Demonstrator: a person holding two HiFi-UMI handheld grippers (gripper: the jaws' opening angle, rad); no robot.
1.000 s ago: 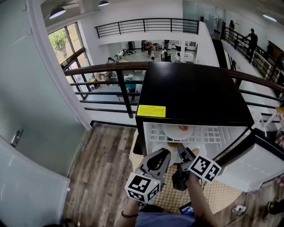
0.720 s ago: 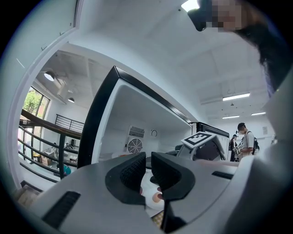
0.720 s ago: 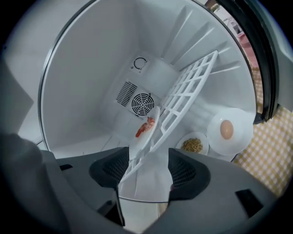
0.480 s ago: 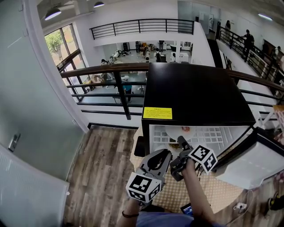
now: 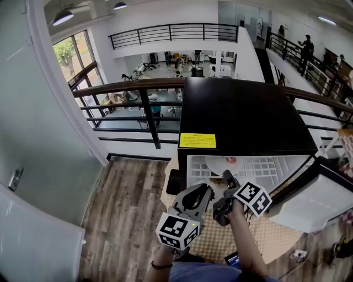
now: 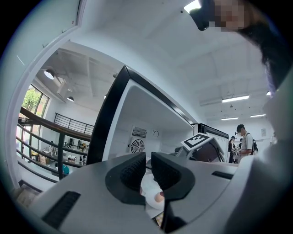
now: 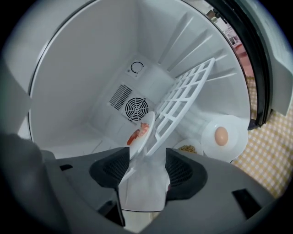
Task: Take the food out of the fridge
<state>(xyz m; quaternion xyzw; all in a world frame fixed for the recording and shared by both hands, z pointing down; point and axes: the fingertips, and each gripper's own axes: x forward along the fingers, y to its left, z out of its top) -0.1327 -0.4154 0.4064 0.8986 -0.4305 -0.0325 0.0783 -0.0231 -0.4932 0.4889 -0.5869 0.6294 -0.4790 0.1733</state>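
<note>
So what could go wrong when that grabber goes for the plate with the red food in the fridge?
The right gripper has open jaws by the thin rim of the plate of red food on the wire shelf. A shallow pinch might let it tip, and the food could slide off. Bumping the shelf might also set the loose egg rolling on the lower plate.

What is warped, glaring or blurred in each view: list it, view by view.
Head view: wide lens bows the railing and fridge; ceiling lamps glare. Left gripper view: dark round border, strip lights blown out. Right gripper view: even light, shelf looks tilted, egg sharp.
</note>
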